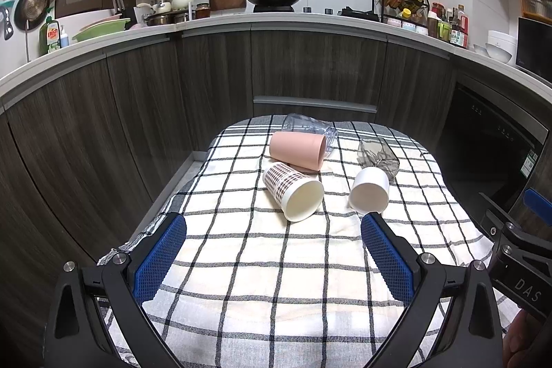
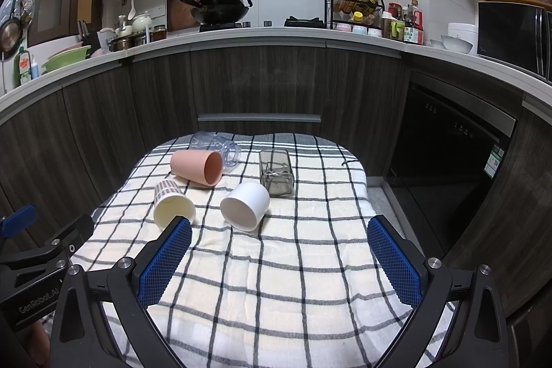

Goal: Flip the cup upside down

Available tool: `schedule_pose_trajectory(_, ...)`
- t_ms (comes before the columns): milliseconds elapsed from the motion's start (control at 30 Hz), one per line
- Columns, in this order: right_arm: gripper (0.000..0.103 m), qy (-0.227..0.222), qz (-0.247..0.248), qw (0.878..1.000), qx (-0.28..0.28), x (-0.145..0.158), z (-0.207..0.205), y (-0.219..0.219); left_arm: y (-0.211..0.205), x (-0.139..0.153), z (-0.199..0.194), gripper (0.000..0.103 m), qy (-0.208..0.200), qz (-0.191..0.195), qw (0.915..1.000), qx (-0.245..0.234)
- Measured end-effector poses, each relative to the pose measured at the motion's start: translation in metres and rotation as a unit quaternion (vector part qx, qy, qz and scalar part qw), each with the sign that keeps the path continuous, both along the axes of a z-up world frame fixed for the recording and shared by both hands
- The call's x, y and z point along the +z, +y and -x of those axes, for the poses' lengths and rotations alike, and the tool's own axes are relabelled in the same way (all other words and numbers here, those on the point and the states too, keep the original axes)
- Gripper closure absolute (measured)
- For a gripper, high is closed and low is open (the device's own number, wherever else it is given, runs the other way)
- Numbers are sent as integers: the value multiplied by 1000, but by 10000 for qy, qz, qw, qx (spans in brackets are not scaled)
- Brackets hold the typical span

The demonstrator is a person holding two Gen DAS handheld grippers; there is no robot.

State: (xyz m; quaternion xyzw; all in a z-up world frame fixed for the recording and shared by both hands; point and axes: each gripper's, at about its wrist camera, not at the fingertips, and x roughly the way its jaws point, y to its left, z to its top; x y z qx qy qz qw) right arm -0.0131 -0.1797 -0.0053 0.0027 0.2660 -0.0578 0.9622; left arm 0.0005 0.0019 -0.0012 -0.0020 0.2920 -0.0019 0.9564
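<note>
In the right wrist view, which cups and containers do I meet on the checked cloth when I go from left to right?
Patterned paper cup → pink cup → white cup → smoky square glass container. All lie on their sides. I leave out the clear plastic cup, which sits behind the pink one and overlaps it.

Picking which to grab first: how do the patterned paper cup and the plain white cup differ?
The patterned paper cup has a checked brown print outside and a cream inside; the white cup is plain white. The paper cup looks taller and tapered, the white cup shorter and squatter. The paper cup lies left of the white one. Both lie on their sides on the checked cloth, mouths toward the cameras.
</note>
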Motion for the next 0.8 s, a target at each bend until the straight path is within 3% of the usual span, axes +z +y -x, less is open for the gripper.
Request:
schedule_pose_trajectory(467,1,61,7,10000,30,-10,-6,4,0,-5,-7,0,66,27,10000,26)
schedule_pose_trajectory(800,1,126,52,9997,179,-3,-41,10,9,-6,-32,0,130,102,9996,212)
